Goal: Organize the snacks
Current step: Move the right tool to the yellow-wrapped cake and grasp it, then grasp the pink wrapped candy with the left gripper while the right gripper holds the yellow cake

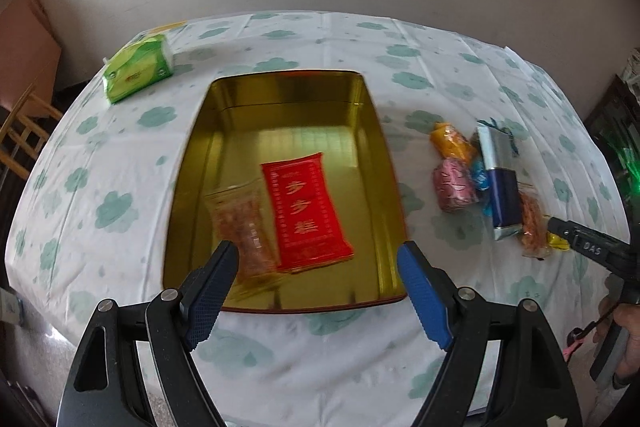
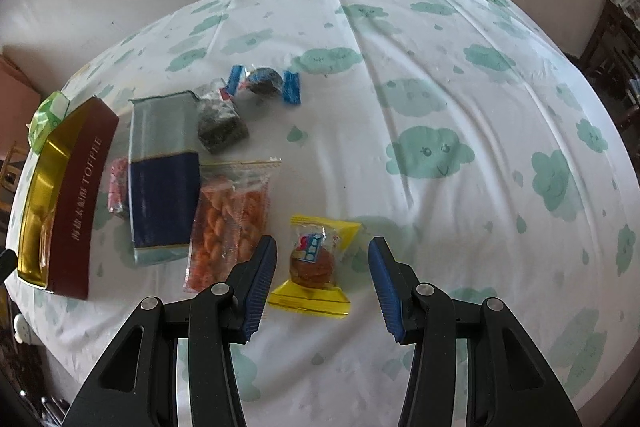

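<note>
In the tin (image 1: 192, 163), 2 packets (7 outside).

Both grippers share one build — matte black angular arms with triangular cut-outs, round silver pivot screws, and blue ribbed pads on the fingers. The left gripper (image 1: 318, 259) and right gripper (image 2: 322, 253) look alike. Seen from the left wrist, the right one's black body bears pale lettering — "DAS".
</note>
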### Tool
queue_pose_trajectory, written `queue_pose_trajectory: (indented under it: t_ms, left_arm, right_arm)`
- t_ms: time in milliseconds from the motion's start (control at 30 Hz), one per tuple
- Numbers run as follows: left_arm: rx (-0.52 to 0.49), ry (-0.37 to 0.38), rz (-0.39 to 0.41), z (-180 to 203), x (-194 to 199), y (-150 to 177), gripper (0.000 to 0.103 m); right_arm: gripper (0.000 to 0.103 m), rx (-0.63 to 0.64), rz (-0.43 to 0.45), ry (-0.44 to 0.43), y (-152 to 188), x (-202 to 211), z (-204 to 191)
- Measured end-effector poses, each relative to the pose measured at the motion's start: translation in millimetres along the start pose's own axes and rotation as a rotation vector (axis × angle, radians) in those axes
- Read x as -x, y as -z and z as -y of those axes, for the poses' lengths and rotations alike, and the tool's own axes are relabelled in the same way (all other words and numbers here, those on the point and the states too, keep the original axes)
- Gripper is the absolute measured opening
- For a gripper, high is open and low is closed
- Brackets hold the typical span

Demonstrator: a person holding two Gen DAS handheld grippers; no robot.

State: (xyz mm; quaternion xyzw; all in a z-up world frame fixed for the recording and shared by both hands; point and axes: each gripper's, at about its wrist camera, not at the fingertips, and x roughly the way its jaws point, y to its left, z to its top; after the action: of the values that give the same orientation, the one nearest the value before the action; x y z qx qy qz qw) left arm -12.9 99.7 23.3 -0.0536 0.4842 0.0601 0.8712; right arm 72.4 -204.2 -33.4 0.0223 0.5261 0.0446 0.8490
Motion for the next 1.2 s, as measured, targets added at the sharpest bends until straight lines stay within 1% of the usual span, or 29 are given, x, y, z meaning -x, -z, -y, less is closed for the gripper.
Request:
queue_pose_trajectory:
  t_ms: [133,200,267,333,433,633,800,900,1033,1100,1167,1200]
  left_arm:
    - [-0.021,0.015,-0.012,15.0,-6.5,-1.1,0.078]
    - [-0.034,0.016,-0.02,21.4,-9.6,-1.4,0.078]
    - [-0.044,0.018,-0.023,27.8,-12.0,-1.6,0.078]
    - [-0.052,0.023,-0.028,33.2,-14.5,-2.3,0.078]
    - [-0.056,0.032,-0.032,39.5,-17.2,-4.3,0.078]
    - [-0.067,0.056,-0.036,52.8,-22.5,-13.0,0.078]
    - [-0.085,0.065,-0.027,64.0,-23.4,-19.1,0.078]
    - [-0.098,0.075,-0.03,72.4,-26.0,-22.6,0.078]
    - [-0.123,0.087,-0.039,86.5,-31.9,-27.6,0.074]
    - [-0.139,0.089,-0.042,93.4,-36.3,-29.9,0.069]
    - [-0.157,0.09,-0.049,101.0,-42.5,-32.1,0.061]
    - [-0.163,0.096,-0.055,104.0,-46.1,-33.2,0.059]
  right_arm:
    - [0.048,-0.001,-0.005,-0.004,4.9,-5.8,3.3]
    - [0.047,0.01,0.01,-0.001,6.6,-5.7,3.8]
    - [0.044,0.024,0.018,0.003,7.3,-5.9,3.9]
    - [0.039,0.036,0.03,0.009,7.2,-5.9,4.4]
    - [0.033,0.062,0.05,0.025,8.2,-6.1,4.0]
    - [0.032,0.082,0.112,0.023,8.3,-7.0,6.9]
    - [0.032,0.074,0.179,0.054,-3.7,-13.3,18.1]
    - [0.032,0.064,0.201,0.064,-12.4,-17.8,26.7]
    - [0.032,0.06,0.222,0.069,-17.3,-21.5,33.7]
    - [0.032,0.057,0.233,0.067,-16.1,-21.7,34.8]
    - [0.033,0.065,0.243,0.072,-14.4,-22.1,33.7]
    - [0.033,0.066,0.243,0.074,-14.4,-22.0,33.5]
